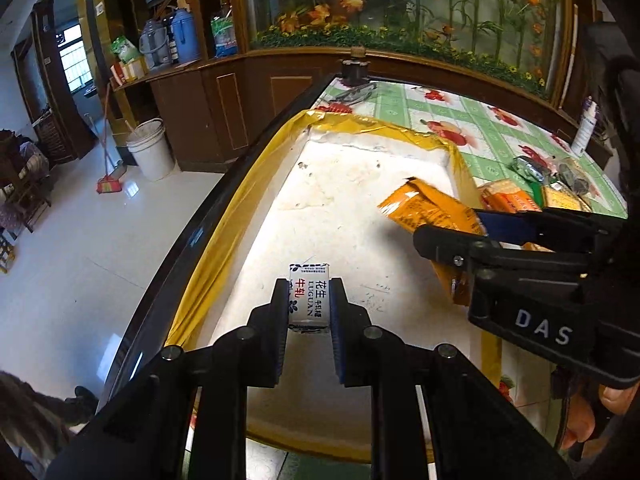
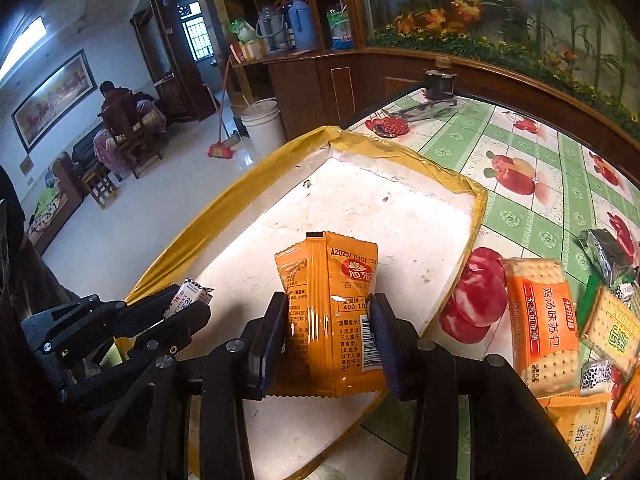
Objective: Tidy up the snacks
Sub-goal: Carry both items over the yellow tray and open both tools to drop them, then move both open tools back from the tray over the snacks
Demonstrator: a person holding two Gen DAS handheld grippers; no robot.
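My left gripper (image 1: 309,300) is shut on a small white nougat candy (image 1: 309,298) with red and black print, held above the white tray (image 1: 360,184) with yellow taped rim. My right gripper (image 2: 329,320) is shut on an orange snack packet (image 2: 332,312), also over the tray. In the left wrist view the right gripper (image 1: 476,226) comes in from the right with the orange packet (image 1: 428,208). In the right wrist view the left gripper (image 2: 188,304) shows at the left with the candy (image 2: 186,298). The tray's inside is bare.
Right of the tray, on the green fruit-print tablecloth (image 2: 520,152), lie an orange cracker pack (image 2: 544,320), more cracker packs (image 2: 612,328), a silver foil packet (image 2: 604,256) and small candies. A white bottle (image 1: 585,128) stands far right. The table edge runs along the left, with floor below.
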